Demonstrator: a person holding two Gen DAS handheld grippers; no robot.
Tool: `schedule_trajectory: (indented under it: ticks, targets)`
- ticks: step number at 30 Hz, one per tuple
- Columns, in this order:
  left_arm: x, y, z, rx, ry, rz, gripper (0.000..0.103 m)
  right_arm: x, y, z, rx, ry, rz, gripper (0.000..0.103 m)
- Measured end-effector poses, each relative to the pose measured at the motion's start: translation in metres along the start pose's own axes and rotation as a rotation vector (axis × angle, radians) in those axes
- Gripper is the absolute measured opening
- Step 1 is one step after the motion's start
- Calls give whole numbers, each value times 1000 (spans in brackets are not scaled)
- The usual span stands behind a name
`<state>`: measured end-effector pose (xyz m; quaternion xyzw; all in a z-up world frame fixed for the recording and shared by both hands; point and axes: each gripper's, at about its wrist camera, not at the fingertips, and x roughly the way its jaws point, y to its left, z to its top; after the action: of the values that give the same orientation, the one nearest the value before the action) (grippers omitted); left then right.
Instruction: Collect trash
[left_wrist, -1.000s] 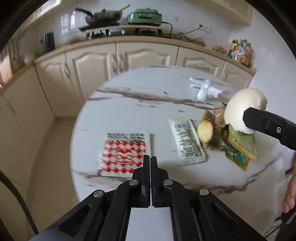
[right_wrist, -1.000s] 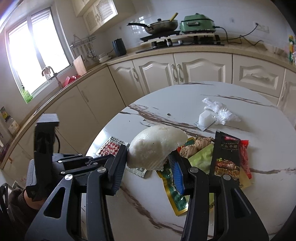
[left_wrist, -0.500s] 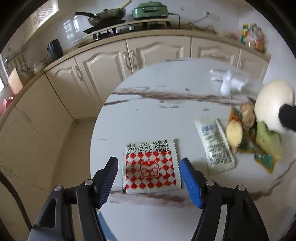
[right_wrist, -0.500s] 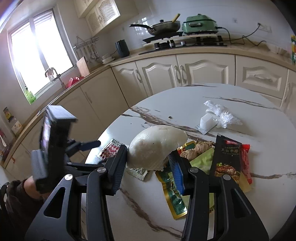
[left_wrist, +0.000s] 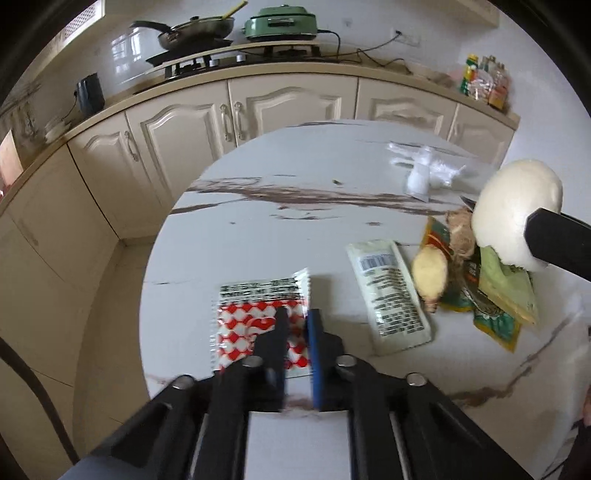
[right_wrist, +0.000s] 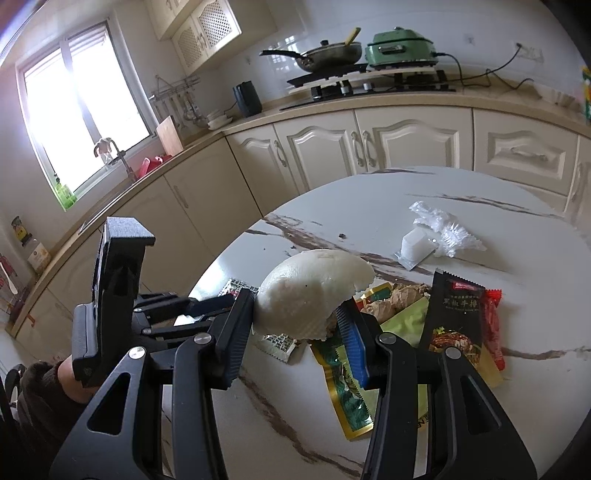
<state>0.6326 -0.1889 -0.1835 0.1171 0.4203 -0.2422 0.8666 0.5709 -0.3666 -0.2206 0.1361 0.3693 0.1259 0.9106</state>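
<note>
The right claw (right_wrist: 295, 325) grips a bun (right_wrist: 314, 293), its long axis running left-right. The left claw (left_wrist: 297, 328), nearly clenched, straddles a red-checked packet's (left_wrist: 251, 325) right edge on the worktop (left_wrist: 295, 206).

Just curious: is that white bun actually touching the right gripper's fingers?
Touching. The right wrist view shows the white bun pinched between the right gripper fingers, off the table.

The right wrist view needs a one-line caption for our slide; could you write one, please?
Right gripper holds a bitten white steamed bun above snack wrappers on the marble table.
</note>
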Motion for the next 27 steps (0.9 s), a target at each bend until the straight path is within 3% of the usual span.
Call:
schedule_trajectory:
  ticks: [10, 20, 27]
  targets:
    - [-3, 8, -6, -54, -14, -79, 0, -4, 3, 0, -2, -3, -1, 44]
    - [-18, 8, -11, -62, -28, -97, 0, -6, 6, 0, -7, -5, 1, 44]
    - [-51, 8, -10, -67, -88, -95, 0, -6, 8, 1, -7, -7, 0, 44]
